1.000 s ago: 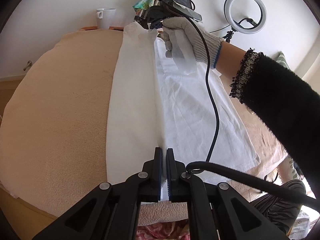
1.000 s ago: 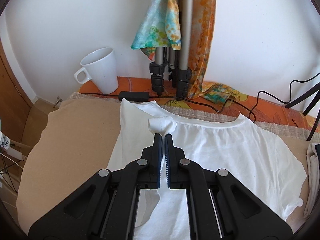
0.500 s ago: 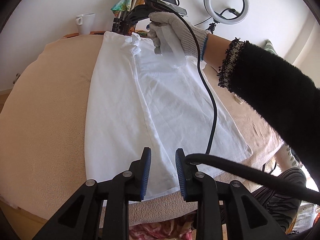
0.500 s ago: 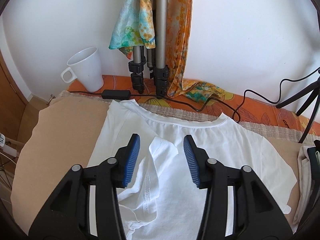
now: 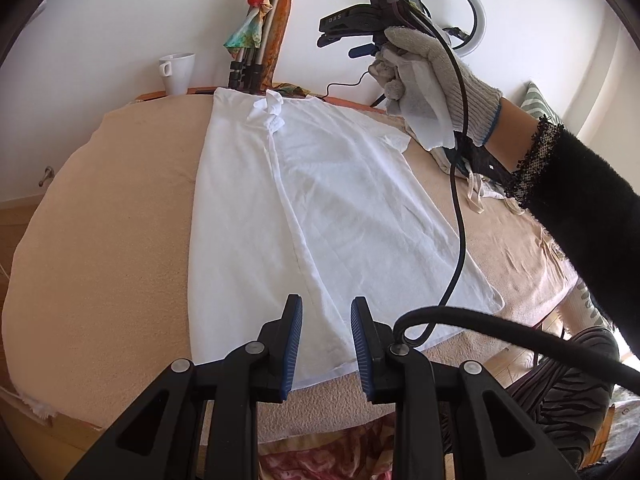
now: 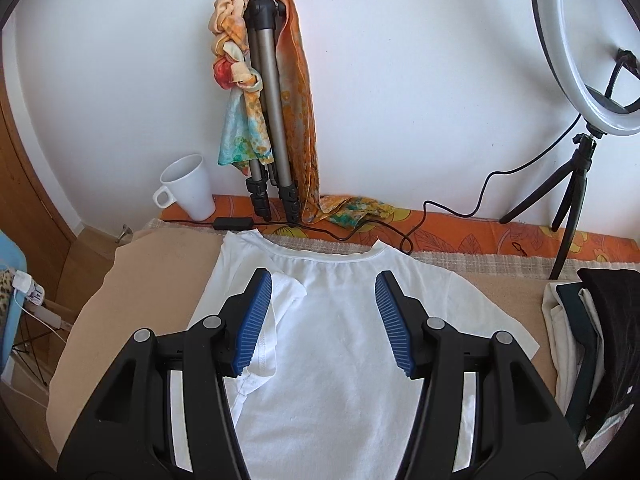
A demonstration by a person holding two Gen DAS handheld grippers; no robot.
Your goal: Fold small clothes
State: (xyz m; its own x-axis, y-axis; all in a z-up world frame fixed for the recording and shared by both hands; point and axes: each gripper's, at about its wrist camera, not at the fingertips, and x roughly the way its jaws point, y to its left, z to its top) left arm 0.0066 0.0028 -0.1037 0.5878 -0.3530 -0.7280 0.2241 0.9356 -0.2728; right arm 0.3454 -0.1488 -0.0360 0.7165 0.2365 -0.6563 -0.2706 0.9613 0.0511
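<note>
Both grippers have let go since a second ago, and the right gripper (image 5: 340,38) is lifting away. The white T-shirt (image 6: 344,340) is lying on the beige-covered table (image 5: 120,220), left side folded over. A mug (image 6: 188,186) is standing by the far wall. The left gripper (image 5: 326,336) is hovering with fingers apart; the right gripper's fingers (image 6: 254,322) are spreading wide, holding nothing.

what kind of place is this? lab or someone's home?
Most likely a home room set up for recording, not a lab: a white T-shirt on a towel-covered table, a mug by the wall, and a ring light on a small tripod.
</note>
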